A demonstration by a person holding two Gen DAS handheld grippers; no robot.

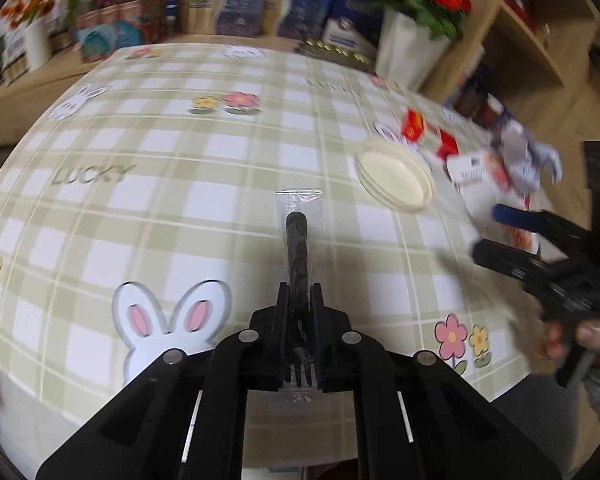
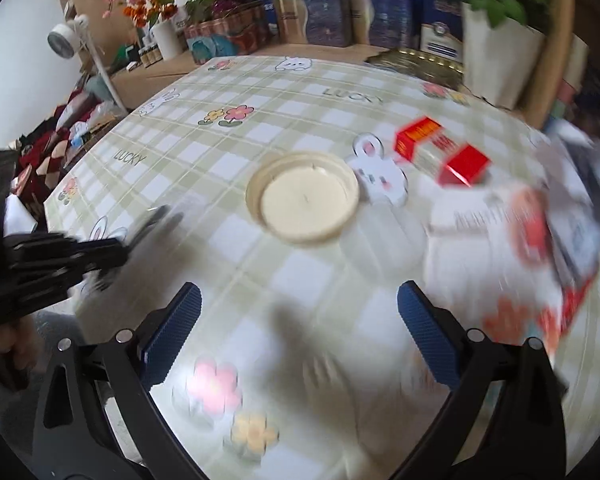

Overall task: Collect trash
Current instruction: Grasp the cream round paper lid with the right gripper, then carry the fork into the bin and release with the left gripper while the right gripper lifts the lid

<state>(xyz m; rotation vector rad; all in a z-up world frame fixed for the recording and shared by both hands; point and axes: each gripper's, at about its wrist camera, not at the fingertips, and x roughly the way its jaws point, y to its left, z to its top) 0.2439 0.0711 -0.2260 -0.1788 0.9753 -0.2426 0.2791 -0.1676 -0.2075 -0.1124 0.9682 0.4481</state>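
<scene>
While the left gripper (image 1: 300, 300) is clamped on a wrapped fork (image 1: 297, 248) above the tablecloth (image 1: 160, 152), the right gripper (image 2: 300, 312) gapes empty, a lid (image 2: 304, 196) at twelve o'clock.

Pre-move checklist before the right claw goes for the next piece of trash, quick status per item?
1. Left claw shut on the black plastic fork in its clear wrapper: ok.
2. Right claw open, nothing between its blue pads: ok.
3. Round cream plastic lid lying flat ahead of the right claw, unobstructed: ok.
4. Red and white cardboard box beyond the lid, reachable: cannot tell.
5. Crumpled paper packaging at right, sharp enough to target: not ok, blurred.
6. Trash bin in view: not ok.
</scene>
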